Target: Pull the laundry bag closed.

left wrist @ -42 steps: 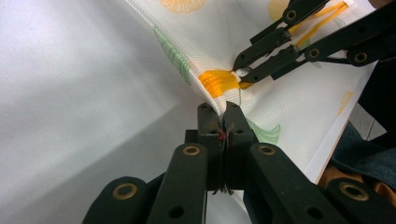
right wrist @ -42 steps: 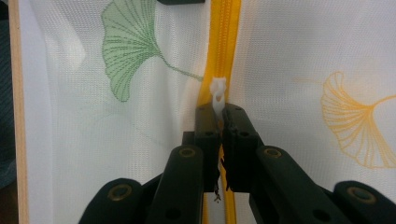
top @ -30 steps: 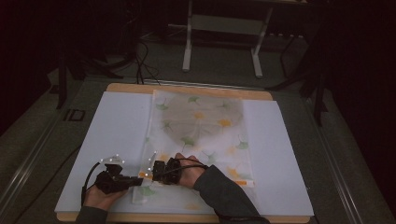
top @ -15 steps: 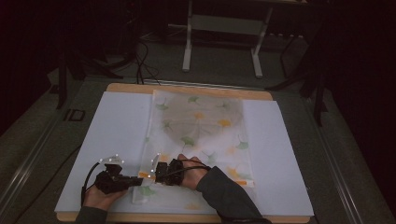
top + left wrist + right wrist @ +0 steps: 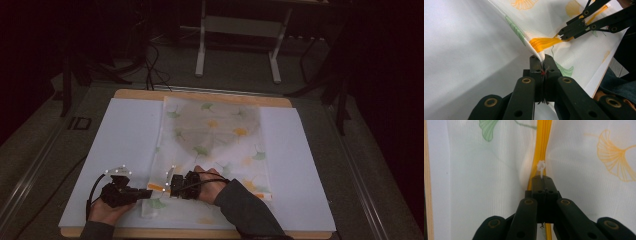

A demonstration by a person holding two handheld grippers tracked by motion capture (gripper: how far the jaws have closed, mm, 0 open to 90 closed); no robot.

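Near the front edge of the white sheet (image 5: 120,135) on the wooden table (image 5: 150,94) lies a mesh bag (image 5: 215,135) with ginkgo leaves printed on it. Left gripper (image 5: 543,65) is clamped tight on the bag's corner; right gripper (image 5: 543,180) pinches the white zipper pull (image 5: 541,167) on the orange zipper (image 5: 543,140). Both hands crowd that corner, while there's plenty of bare sheet on either side and a metal stand (image 5: 237,30) well behind.

The right gripper (image 5: 543,181) hides the zipper pull's (image 5: 541,167) lower end.
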